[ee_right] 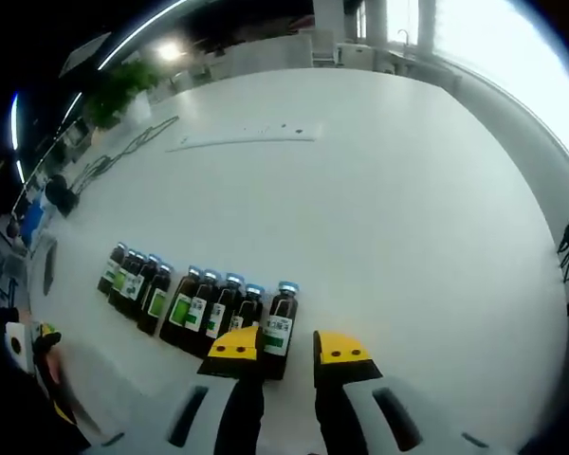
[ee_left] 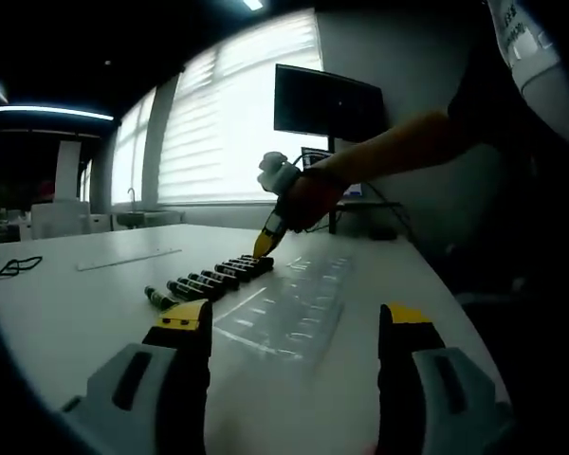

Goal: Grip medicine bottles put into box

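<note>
1. All the bottles (ee_right: 194, 303) stand in a row on the white table (ee_right: 379, 209).
2. The clear tray (ee_left: 294, 303) beside them has no bottles yet.
3. The right gripper (ee_right: 283, 353) is spread around the end bottle (ee_right: 280, 318); the left gripper (ee_left: 294, 322) is spread wide, holding nothing.

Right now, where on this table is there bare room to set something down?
Free: the wide white table beyond the row of medicine bottles, up to the clear strip. Crowded: around the bottles, where the right gripper hovers, and the clear tray beside them.
</note>
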Tool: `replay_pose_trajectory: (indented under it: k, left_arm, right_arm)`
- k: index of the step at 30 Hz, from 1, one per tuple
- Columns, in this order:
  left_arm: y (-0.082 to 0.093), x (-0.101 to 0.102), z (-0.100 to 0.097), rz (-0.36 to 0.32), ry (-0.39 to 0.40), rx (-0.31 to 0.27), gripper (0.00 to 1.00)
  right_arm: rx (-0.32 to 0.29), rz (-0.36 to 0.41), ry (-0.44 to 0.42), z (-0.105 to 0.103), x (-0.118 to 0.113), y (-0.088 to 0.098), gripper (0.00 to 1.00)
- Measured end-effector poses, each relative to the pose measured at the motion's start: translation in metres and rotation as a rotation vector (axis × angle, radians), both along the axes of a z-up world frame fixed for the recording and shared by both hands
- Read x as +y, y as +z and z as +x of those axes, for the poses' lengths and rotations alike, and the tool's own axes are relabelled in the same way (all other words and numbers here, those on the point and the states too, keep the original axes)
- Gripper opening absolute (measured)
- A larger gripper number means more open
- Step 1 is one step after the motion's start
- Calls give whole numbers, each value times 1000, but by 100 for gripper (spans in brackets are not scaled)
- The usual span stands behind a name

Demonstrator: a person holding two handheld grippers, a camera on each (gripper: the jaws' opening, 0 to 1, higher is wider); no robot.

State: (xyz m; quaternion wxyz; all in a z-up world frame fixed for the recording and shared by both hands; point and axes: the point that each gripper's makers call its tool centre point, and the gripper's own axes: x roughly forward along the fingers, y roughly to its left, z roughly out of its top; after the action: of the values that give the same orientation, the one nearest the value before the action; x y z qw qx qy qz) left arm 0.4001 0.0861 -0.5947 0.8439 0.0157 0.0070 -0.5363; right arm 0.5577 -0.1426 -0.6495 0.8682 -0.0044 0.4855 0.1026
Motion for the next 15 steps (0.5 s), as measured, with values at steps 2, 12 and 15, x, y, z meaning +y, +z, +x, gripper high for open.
replay_pose_trajectory:
  k: [2, 12, 15]
  left_arm:
    - [0, 0, 0, 1, -1, 0, 64]
    - [0, 0, 0, 5, -1, -3, 64]
    - [0, 0, 0, 5, -1, -3, 63]
  right_arm:
    - [2, 4, -2, -1, 1, -1, 16]
    - [5, -11, -30, -3, -4, -6, 8]
    - [-2, -6, -34, -3, -3, -6, 8]
